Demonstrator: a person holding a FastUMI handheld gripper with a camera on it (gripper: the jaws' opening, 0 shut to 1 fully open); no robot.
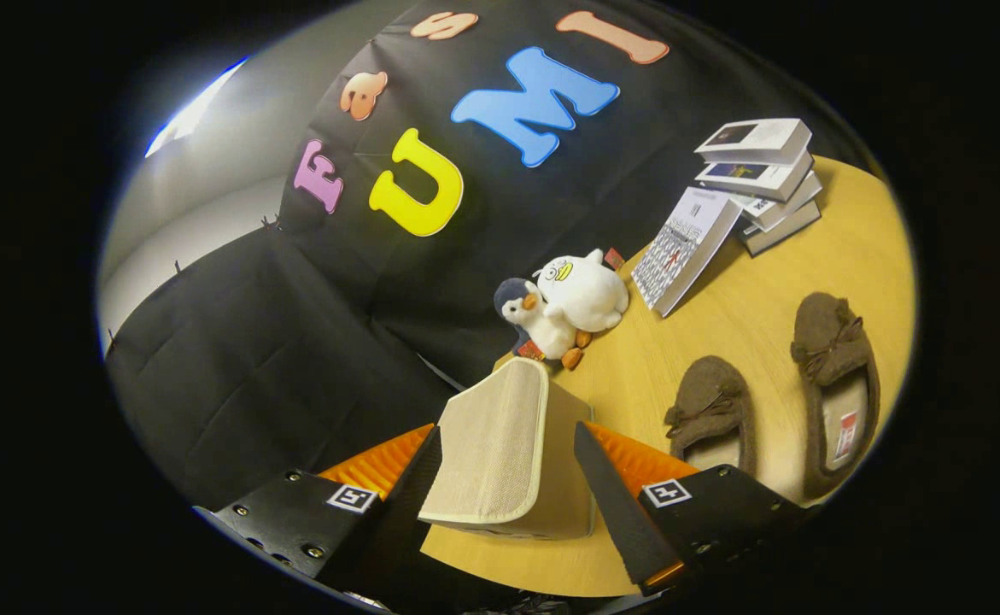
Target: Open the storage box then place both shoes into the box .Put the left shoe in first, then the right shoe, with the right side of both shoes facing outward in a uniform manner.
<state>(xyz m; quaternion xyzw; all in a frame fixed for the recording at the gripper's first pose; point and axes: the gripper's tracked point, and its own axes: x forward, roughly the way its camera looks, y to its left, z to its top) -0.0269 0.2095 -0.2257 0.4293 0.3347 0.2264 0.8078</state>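
A beige fabric storage box stands on the wooden table, its trimmed lid lying over its top. My gripper is open, with the box and lid between the two fingers. One finger lies close along the lid's face; the other stands a little off the box's side wall. Two brown furry slippers lie side by side on the table beyond the fingers. The nearer slipper is partly hidden behind one finger, and the farther slipper shows a light insole and a bow.
Two plush toys, a white one and a small penguin, sit at the table's edge just beyond the box. A stack of books stands farther back with one book leaning against it. Black cloth walls the booth.
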